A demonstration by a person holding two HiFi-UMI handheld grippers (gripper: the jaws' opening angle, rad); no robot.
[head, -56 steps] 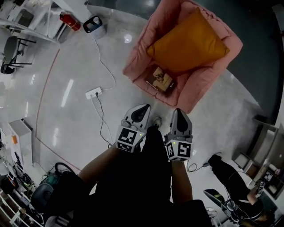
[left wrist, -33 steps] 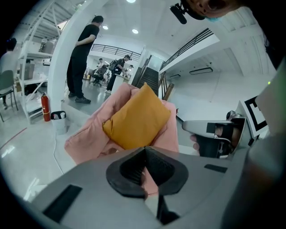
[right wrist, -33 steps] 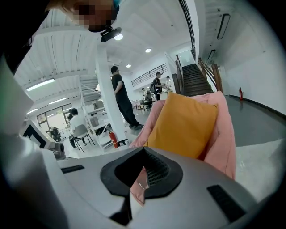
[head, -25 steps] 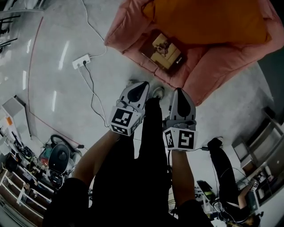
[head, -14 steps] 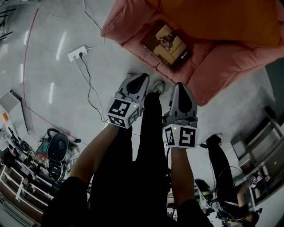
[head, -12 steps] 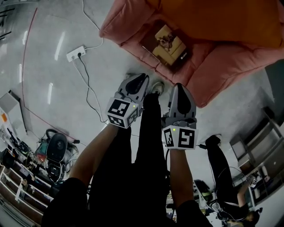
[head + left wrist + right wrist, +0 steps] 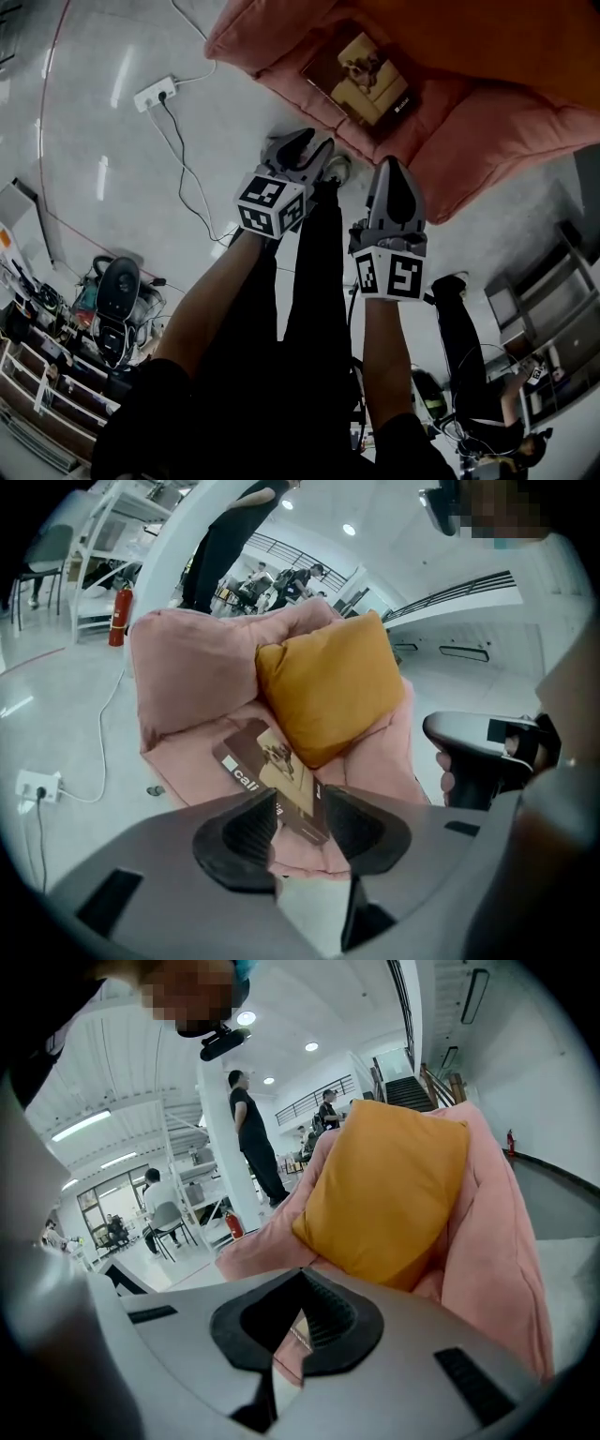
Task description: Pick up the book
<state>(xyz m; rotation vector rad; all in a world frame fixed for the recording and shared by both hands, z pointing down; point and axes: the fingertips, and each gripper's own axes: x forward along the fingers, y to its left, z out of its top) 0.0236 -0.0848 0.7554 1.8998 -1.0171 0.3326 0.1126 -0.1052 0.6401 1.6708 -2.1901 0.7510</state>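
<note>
Head view, looking steeply down. The book (image 7: 367, 77), brown with a tan cover picture, lies flat on the seat of a pink armchair (image 7: 469, 131), with the lower corner of an orange cushion (image 7: 487, 37) reaching its far edge. The left gripper (image 7: 317, 142) and the right gripper (image 7: 391, 164) are held over the floor (image 7: 112, 216), short of the armchair and well apart from the book; the padded front edge of the seat lies between them and it. The left gripper's jaws have just been opening and stand apart, released, the book framed in the gap but far beyond the pads. The right gripper's jaws are clenched tip to tip with nothing in them. Between the two grippers are the person's dark trouser legs (image 7: 314, 309) and a shoe (image 7: 339, 169). To the left, a white power strip (image 7: 155, 93) and its cable (image 7: 183, 169) lie on the floor. A red fire extinguisher (image 7: 116, 630) stands in the background beyond the armchair.
</note>
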